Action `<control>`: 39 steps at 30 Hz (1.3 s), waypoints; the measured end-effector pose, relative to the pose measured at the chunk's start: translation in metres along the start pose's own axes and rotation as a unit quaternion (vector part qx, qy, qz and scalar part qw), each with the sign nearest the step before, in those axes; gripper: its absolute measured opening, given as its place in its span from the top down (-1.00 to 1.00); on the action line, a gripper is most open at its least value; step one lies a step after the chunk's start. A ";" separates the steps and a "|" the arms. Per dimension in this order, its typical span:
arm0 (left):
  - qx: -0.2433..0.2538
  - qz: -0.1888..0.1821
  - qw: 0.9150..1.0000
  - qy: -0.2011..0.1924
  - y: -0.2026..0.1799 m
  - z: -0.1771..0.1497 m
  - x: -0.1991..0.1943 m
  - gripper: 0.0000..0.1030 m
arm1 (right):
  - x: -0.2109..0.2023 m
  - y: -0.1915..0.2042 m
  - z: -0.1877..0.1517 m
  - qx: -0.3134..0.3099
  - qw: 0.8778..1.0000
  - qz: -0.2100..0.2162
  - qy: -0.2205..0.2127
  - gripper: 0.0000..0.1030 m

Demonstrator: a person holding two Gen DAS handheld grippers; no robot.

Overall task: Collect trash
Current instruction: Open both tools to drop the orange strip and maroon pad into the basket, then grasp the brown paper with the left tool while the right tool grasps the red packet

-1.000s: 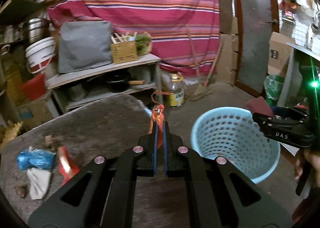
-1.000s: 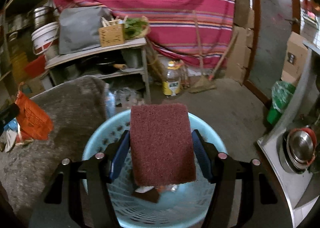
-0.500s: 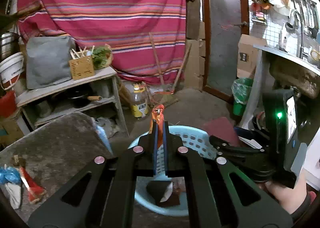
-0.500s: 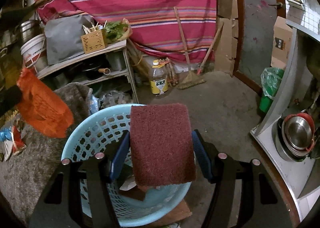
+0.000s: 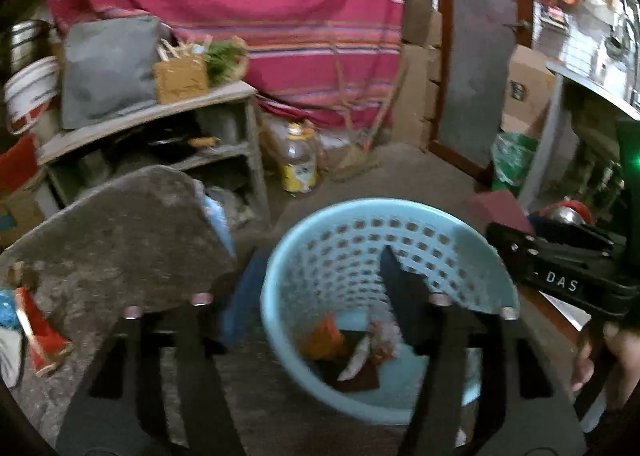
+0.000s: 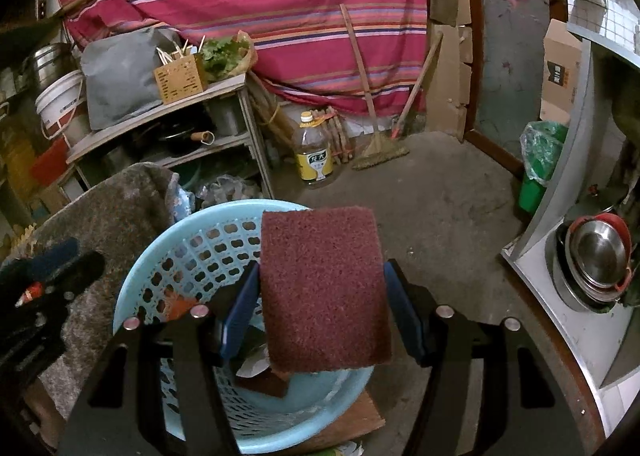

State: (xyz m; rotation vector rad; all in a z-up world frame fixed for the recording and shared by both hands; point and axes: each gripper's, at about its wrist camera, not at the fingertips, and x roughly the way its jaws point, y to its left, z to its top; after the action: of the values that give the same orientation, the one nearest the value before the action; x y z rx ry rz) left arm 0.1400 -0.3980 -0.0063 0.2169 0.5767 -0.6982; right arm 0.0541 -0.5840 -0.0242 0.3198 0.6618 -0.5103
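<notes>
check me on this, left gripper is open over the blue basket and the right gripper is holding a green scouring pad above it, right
Not quite: the pad is dark red, not green. The right wrist view shows the right gripper shut on the dark red scouring pad above the blue basket. The rest holds: the left wrist view shows the left gripper open over the basket.

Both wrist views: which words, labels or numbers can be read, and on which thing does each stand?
"DAS": white letters on the black right claw.
Yellow label of the clear plastic oil bottle: characters too small to read.
Black mark on the brown cardboard box: blurred, unreadable.
</notes>
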 end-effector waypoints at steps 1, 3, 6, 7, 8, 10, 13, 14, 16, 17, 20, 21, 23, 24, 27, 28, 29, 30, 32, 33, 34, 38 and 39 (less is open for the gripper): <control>0.000 0.010 1.000 -0.004 0.005 -0.001 -0.003 -0.37 | 0.002 0.002 0.000 0.000 1.000 0.002 0.002 -0.21; 0.000 0.028 1.000 -0.009 0.013 -0.001 -0.010 -0.51 | 0.005 0.007 -0.001 -0.002 1.000 0.006 0.005 -0.21; -0.006 0.047 0.999 -0.017 0.030 -0.004 -0.021 -0.73 | 0.011 0.018 -0.003 -0.004 1.000 0.013 0.010 -0.23; -0.006 0.054 0.998 -0.018 0.035 -0.005 -0.024 -0.76 | 0.013 0.022 -0.003 -0.004 1.000 0.016 0.012 -0.28; -0.006 0.063 0.998 -0.021 0.041 -0.007 -0.029 -0.81 | 0.015 0.027 -0.003 -0.004 1.000 0.016 0.012 -0.44; -0.009 0.079 0.996 -0.026 0.055 -0.010 -0.037 -0.90 | 0.019 0.036 -0.004 -0.008 1.000 0.008 0.012 -0.59; -0.012 0.100 0.995 -0.029 0.077 -0.014 -0.051 -0.89 | 0.020 0.050 -0.002 -0.007 1.000 0.006 0.012 -0.60; -0.015 0.106 0.994 -0.027 0.086 -0.016 -0.057 -0.89 | 0.018 0.054 -0.001 -0.003 1.000 0.012 0.011 -0.61; -0.016 0.118 0.993 -0.024 0.103 -0.019 -0.067 -0.89 | 0.014 0.066 0.000 -0.004 1.000 0.022 0.005 -0.70; -0.015 0.127 0.991 -0.024 0.112 -0.022 -0.072 -0.90 | 0.012 0.074 0.001 -0.010 1.000 0.024 0.002 -0.78; -0.017 0.160 0.987 -0.031 0.142 -0.030 -0.091 -0.90 | 0.010 0.102 0.000 -0.042 0.999 0.022 -0.006 -0.80; -0.023 0.170 0.985 -0.032 0.156 -0.034 -0.098 -0.89 | 0.011 0.107 0.000 -0.046 0.999 0.023 -0.006 -0.80; -0.033 0.185 0.982 -0.033 0.177 -0.039 -0.106 -0.89 | 0.013 0.121 -0.003 -0.052 0.998 0.028 -0.002 -0.80; -0.040 0.194 0.980 -0.033 0.188 -0.041 -0.110 -0.89 | 0.014 0.129 -0.005 -0.055 0.998 0.031 0.001 -0.80; -0.064 0.217 0.973 -0.037 0.222 -0.052 -0.124 -0.89 | 0.014 0.149 -0.007 -0.062 0.997 0.036 0.000 -0.80; -0.075 0.225 0.971 -0.039 0.235 -0.057 -0.129 -0.89 | 0.013 0.158 -0.008 -0.066 0.997 0.039 -0.001 -0.80; -0.083 0.229 0.969 -0.038 0.245 -0.061 -0.132 -0.89 | 0.012 0.166 -0.010 -0.070 0.997 0.042 -0.002 -0.80; -0.093 0.231 0.968 -0.038 0.256 -0.066 -0.136 -0.89 | 0.011 0.177 -0.012 -0.076 0.996 0.048 -0.003 -0.80; -0.112 0.241 0.963 -0.039 0.278 -0.078 -0.143 -0.89 | 0.010 0.193 -0.015 -0.088 0.995 0.055 -0.003 -0.80; -0.117 0.247 0.961 -0.038 0.286 -0.083 -0.145 -0.89 | 0.010 0.203 -0.017 -0.095 0.994 0.059 -0.003 -0.80; -0.119 0.254 0.959 -0.031 0.297 -0.089 -0.147 -0.89 | 0.010 0.216 -0.020 -0.104 0.993 0.065 -0.004 -0.80; -0.118 0.290 0.950 -0.018 0.326 -0.109 -0.159 -0.89 | 0.014 0.249 -0.026 -0.115 0.990 0.082 0.002 -0.80; -0.127 0.296 0.947 -0.016 0.336 -0.114 -0.163 -0.89 | 0.015 0.258 -0.028 -0.118 0.989 0.085 0.003 -0.80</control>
State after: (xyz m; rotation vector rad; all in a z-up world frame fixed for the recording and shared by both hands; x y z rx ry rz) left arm 0.2122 -0.0136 -0.0079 0.1273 0.5282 -0.0414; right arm 0.1906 -0.3629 -0.0234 0.1523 0.6856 -0.2649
